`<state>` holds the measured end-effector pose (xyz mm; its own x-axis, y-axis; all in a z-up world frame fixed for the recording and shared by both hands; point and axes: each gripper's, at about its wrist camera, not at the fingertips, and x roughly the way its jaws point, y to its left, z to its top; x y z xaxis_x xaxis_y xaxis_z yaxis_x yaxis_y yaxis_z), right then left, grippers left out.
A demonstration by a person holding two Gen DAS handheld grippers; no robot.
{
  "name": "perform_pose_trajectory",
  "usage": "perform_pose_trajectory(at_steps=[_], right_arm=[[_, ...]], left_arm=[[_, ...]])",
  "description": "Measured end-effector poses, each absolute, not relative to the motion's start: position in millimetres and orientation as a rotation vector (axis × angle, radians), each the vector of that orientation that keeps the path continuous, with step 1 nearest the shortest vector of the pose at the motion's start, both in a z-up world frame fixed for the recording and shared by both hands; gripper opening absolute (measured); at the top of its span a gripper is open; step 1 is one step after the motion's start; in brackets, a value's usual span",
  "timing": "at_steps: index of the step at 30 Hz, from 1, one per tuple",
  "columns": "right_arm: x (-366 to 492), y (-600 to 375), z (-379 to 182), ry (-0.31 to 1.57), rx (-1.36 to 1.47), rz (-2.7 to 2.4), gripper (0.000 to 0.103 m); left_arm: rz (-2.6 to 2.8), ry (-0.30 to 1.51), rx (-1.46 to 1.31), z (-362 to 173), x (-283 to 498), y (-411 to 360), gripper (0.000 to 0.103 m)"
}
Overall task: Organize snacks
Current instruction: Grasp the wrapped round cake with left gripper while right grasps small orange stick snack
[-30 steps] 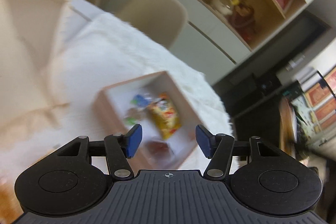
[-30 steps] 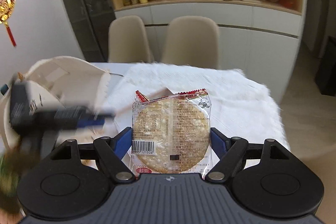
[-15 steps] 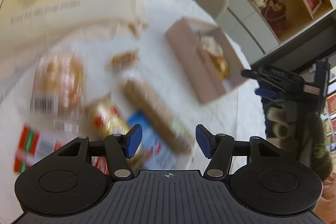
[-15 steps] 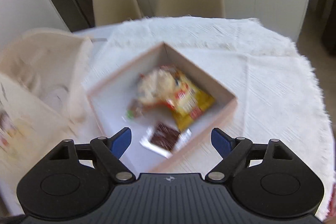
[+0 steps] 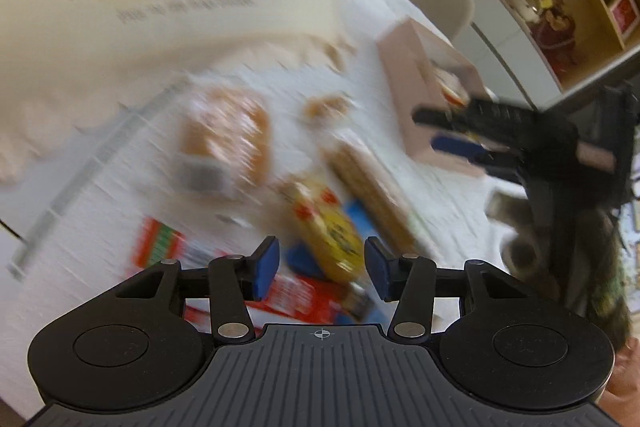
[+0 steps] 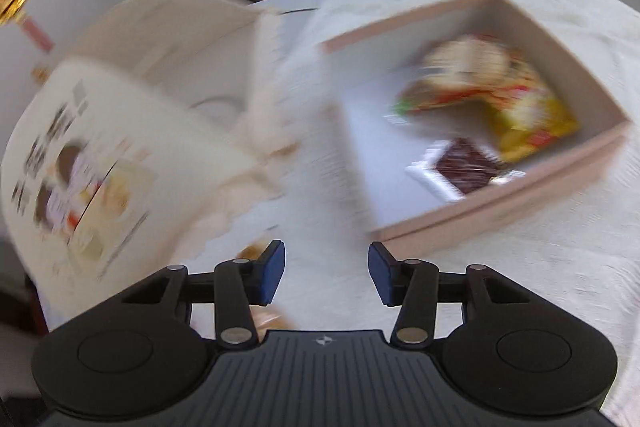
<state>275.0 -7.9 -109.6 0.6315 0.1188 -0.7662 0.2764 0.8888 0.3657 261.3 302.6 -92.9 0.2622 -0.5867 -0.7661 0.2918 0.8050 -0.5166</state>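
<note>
Snacks [image 5: 320,227] lie scattered just beyond the open, empty left gripper [image 5: 320,269].

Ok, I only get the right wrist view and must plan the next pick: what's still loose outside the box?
Observer: Several blurred packets on the cloth; a yellow packet lies just ahead of the left tongs.
Operator: Gripped already?
Observer: No. The jaws have just been closing and the packet shows between them, but the pads are not pressing it.
Operator: What's next to it?
Observer: A long brown packet, lying toward the pink box.
</note>
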Motion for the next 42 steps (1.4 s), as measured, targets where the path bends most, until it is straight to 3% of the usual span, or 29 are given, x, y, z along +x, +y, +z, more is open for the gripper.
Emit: perform_pose_trajectory(at_steps=[2,4,5,10,11,12,13,16,25,27,30,31,38,42], right_arm=[[277,7,-108,0.913,0.398,-0.074,0.050],[272,18,-108,0.934,0.327,-0.051,0.073],[265,22,-109,0.944,0.308,-0.030,0.077],[233,39,-130,1.016,0.204,-0.011,0.077],[227,41,-135,1.023,0.176,-0.027,0.077],[221,42,-139,1.029,0.150,-0.050,0.068],[215,43,-144,1.041,0.140,-0.070,0.049],[195,32,-147,1.054,0.207,-0.075,0.040],[133,28,-138,1.090,0.247,-0.010,0.037],[127,29,-135,1.085,0.234,-0.015,0.043],[118,22,-128,1.051,0.203,-0.076,0.065],[116,20,-124,1.035,0.186,-0.101,0.067],[123,16,-113,0.949,0.020,-0.162,0.069],[159,25,-97,0.893,-0.059,-0.150,0.082]], left_arm=[[-0.568,1.134,-0.285,-91,273,310,0.052],[-0.541,1.114,-0.284,-91,287,317,0.052],[-0.531,1.113,-0.280,-93,294,317,0.052],[-0.461,1.103,-0.225,-105,324,306,0.053],[-0.458,1.100,-0.206,-108,327,301,0.055],[-0.459,1.098,-0.187,-109,329,296,0.058],[-0.465,1.098,-0.171,-111,332,290,0.065],[-0.506,1.099,-0.113,-114,337,269,0.071],[-0.744,1.098,0.038,-115,322,189,0.063],[-0.785,1.100,0.085,-110,313,181,0.060],[-0.829,1.131,0.082,-102,304,183,0.058],[-0.830,1.131,0.073,-100,303,186,0.057],[-0.704,1.117,-0.058,-79,306,225,0.056],[-0.652,1.114,-0.147,-68,296,262,0.056]])
